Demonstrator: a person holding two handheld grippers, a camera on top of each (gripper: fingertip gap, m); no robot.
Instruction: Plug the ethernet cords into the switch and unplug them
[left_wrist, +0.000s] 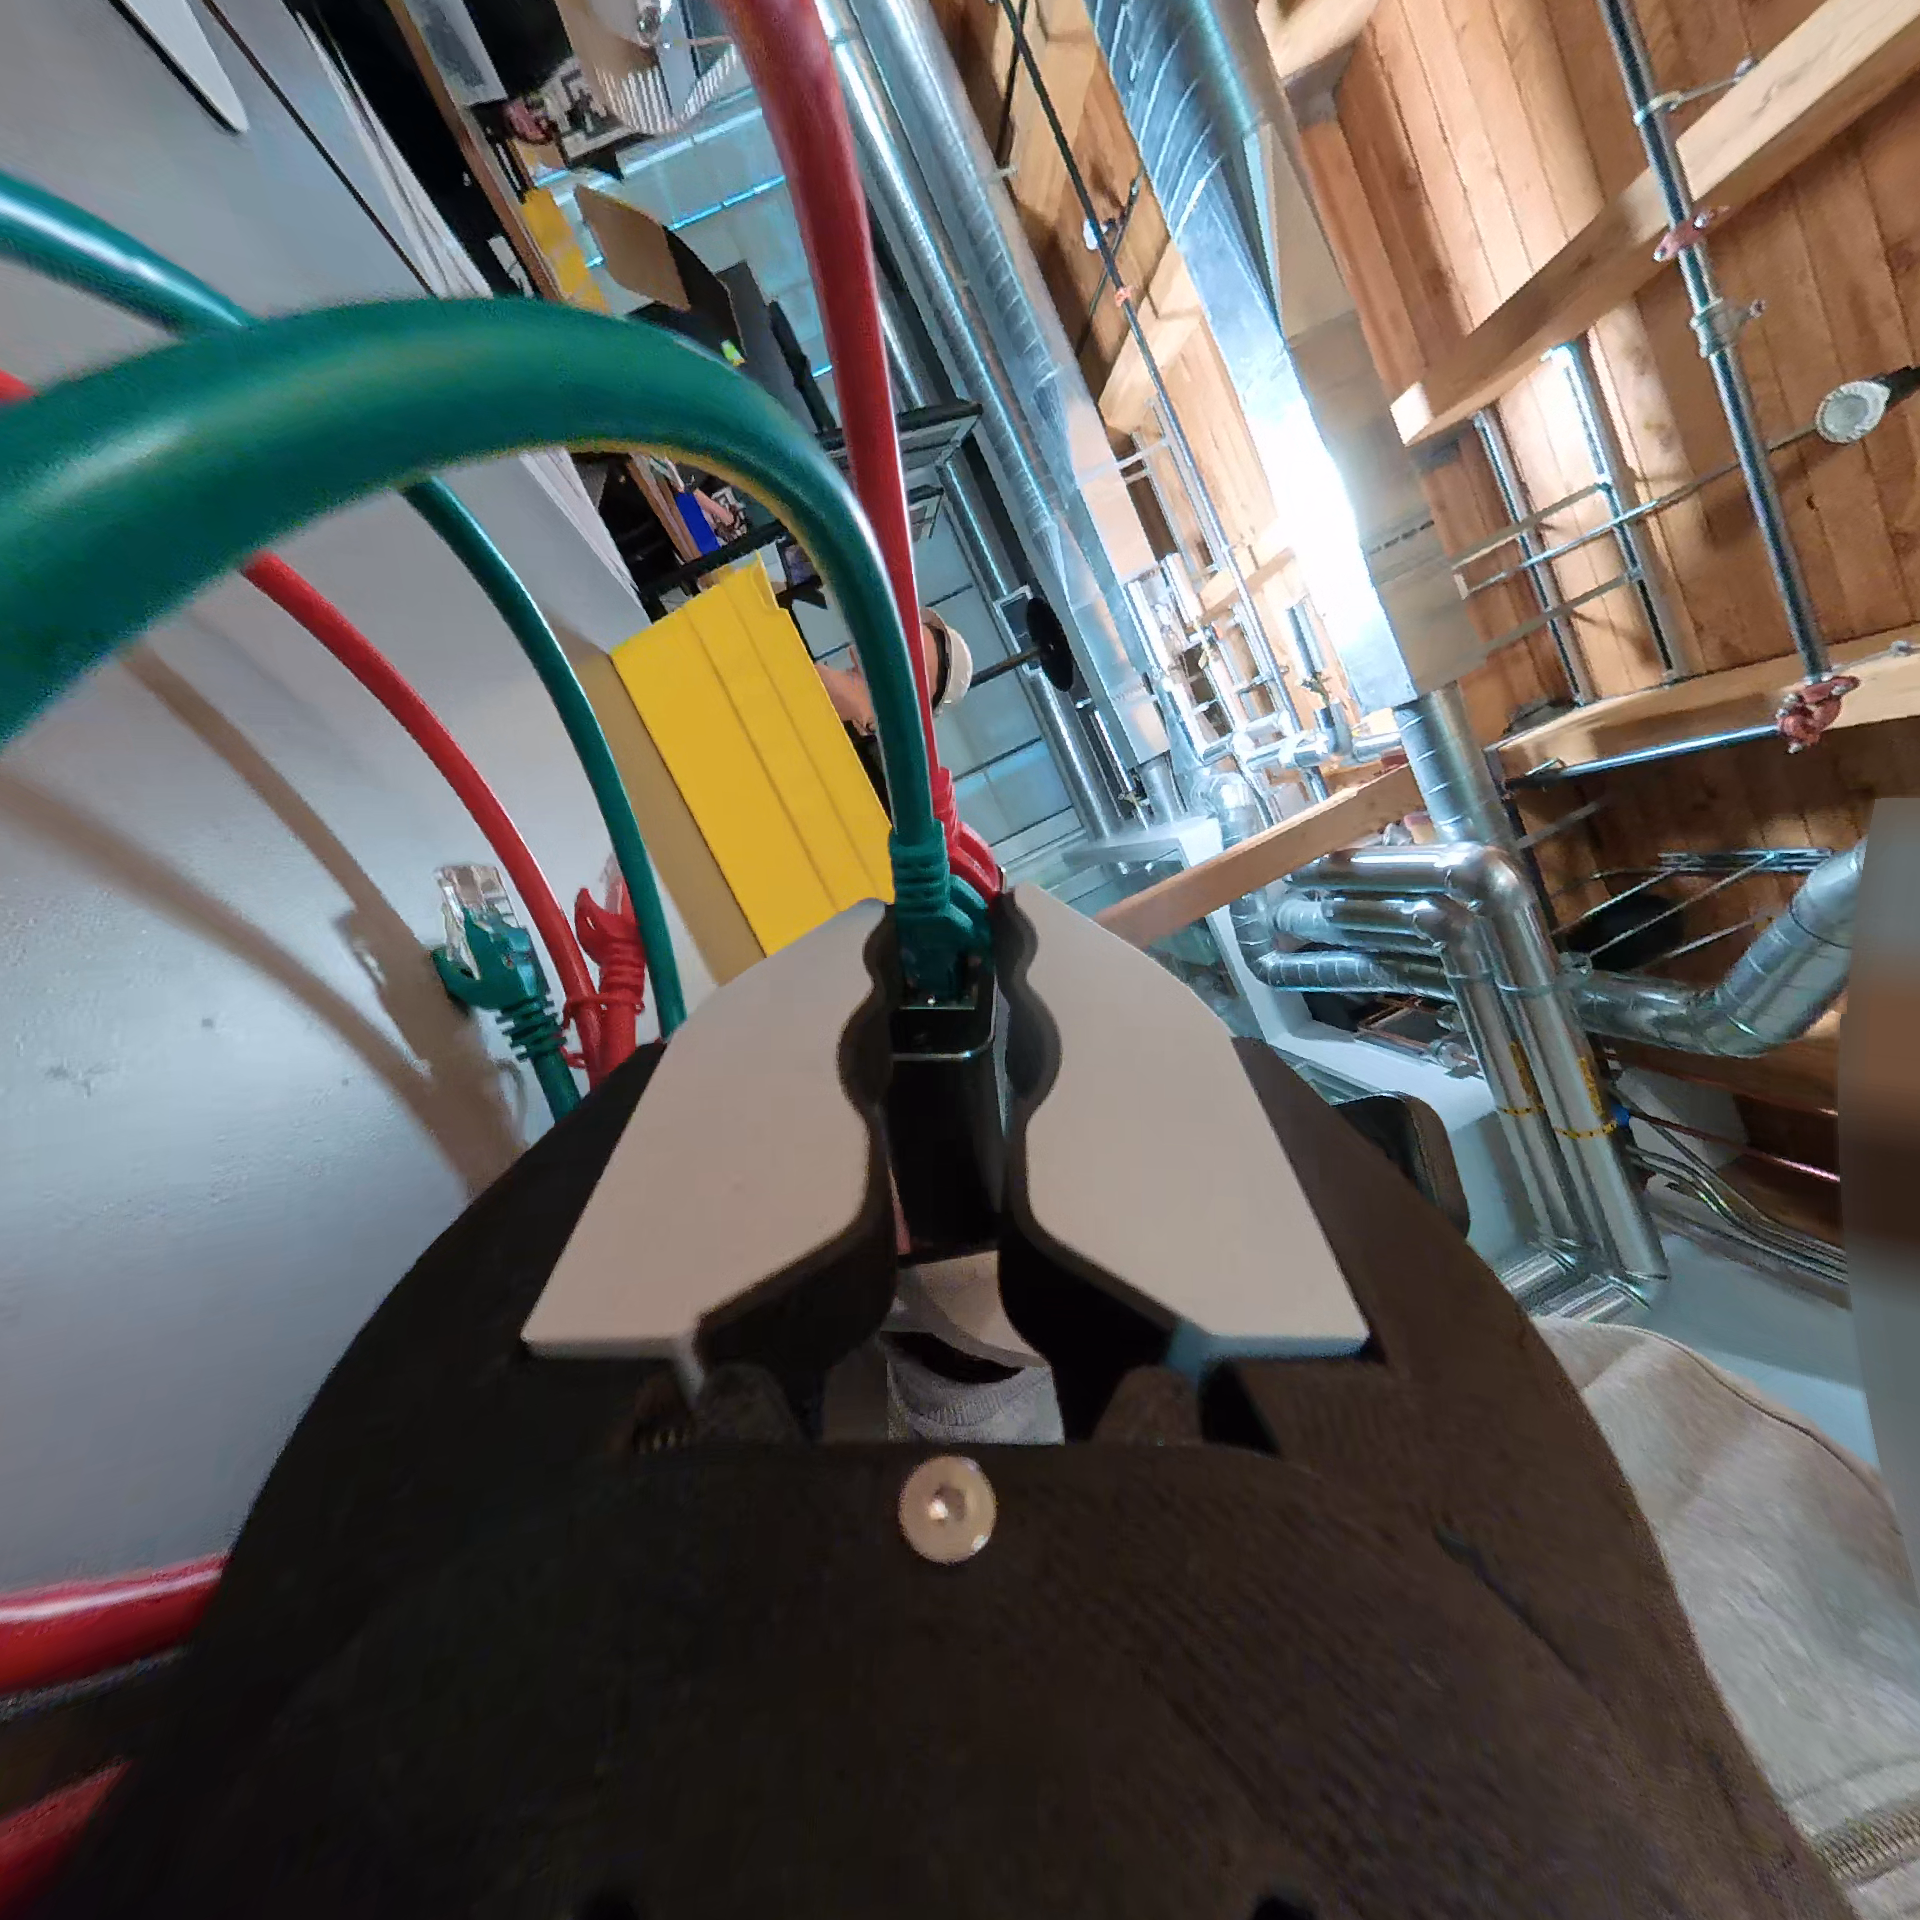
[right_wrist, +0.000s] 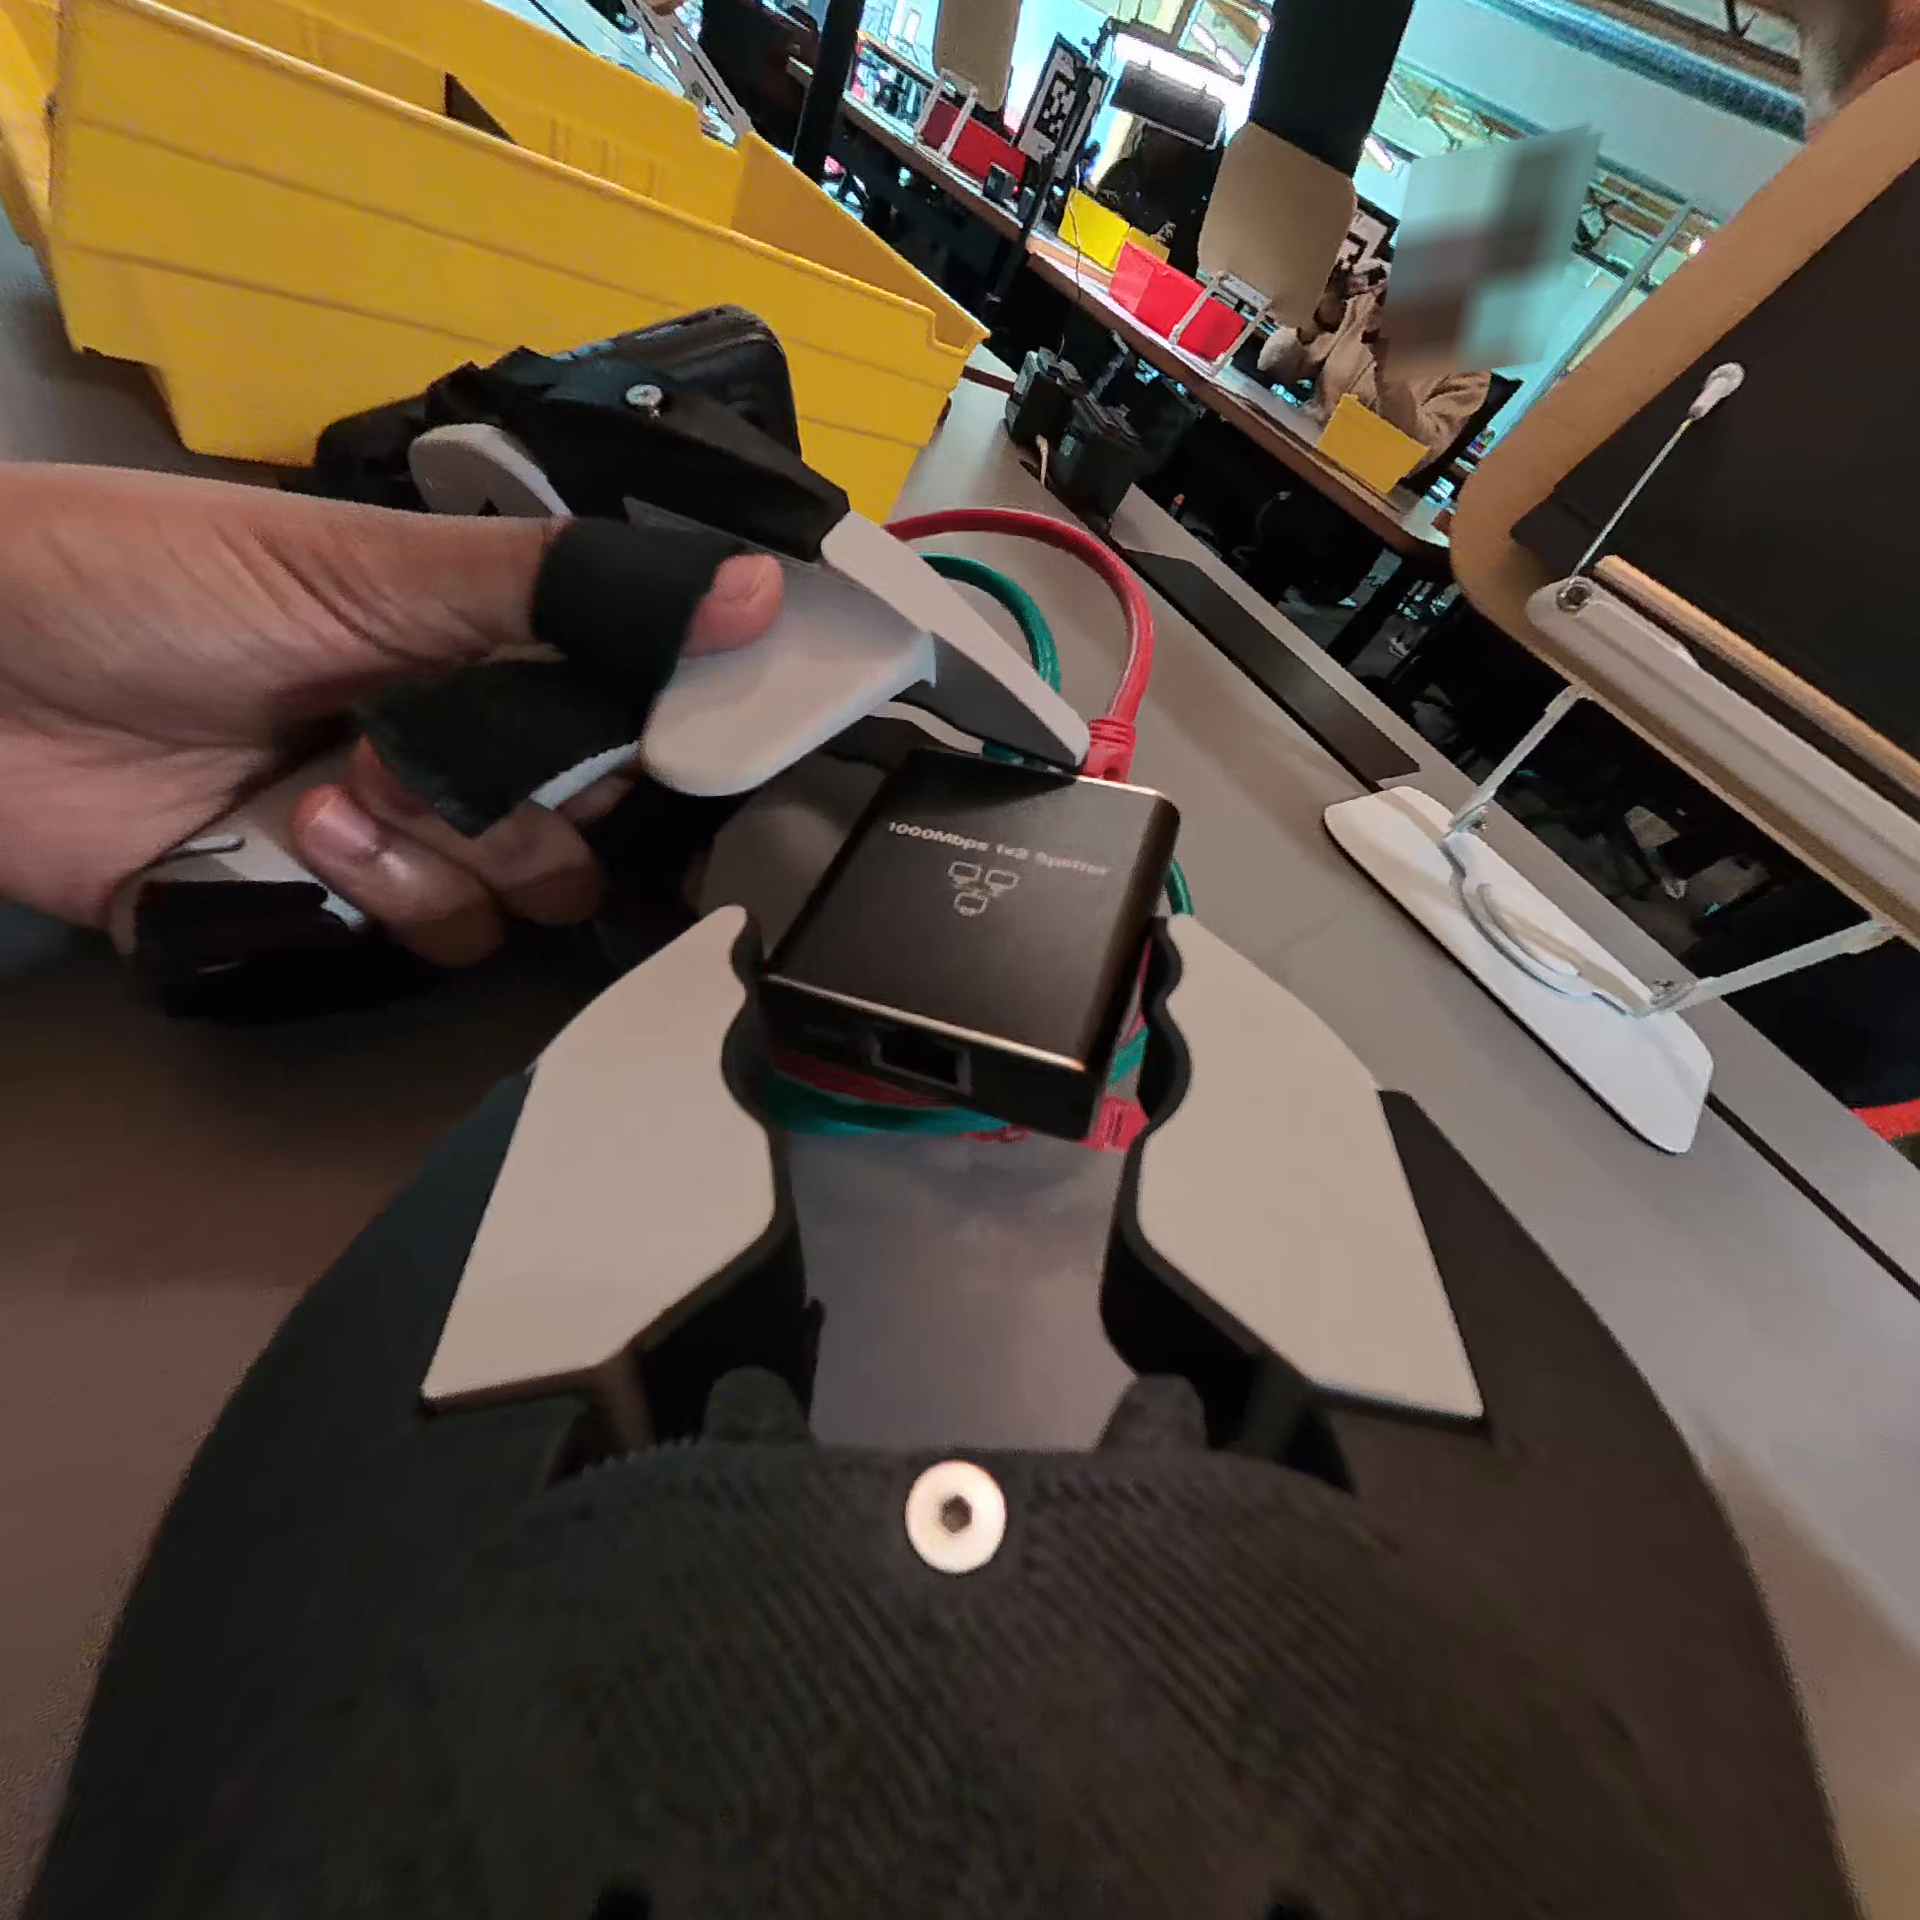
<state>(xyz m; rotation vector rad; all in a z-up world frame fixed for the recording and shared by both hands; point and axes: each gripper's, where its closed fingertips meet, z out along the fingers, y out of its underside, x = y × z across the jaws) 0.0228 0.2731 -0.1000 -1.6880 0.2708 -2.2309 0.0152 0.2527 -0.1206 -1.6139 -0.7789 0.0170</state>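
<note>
The black switch (right_wrist: 977, 914) is held tilted above the grey table (right_wrist: 1351, 1195). My left gripper (left_wrist: 940, 935) is shut on the switch (left_wrist: 940, 1132) at its far end, where a green plug (left_wrist: 930, 894) and a red plug (right_wrist: 1117, 738) sit in its ports. In the right wrist view a hand holds the left gripper (right_wrist: 1039, 727). My right gripper (right_wrist: 951, 935) is open, its jaws on either side of the switch's near end, whose port (right_wrist: 925, 1055) is empty. The green cable (left_wrist: 416, 384) and the red cable (left_wrist: 842, 312) loop away. A loose green plug (left_wrist: 488, 956) and a loose red plug (left_wrist: 613, 945) lie on the table.
Yellow bins (right_wrist: 416, 239) stand on the table behind the left gripper. A white stand base (right_wrist: 1517, 935) with a tilted board sits to the right. Coiled red and green cable (right_wrist: 862, 1101) lies under the switch. Other tables and a seated person are far behind.
</note>
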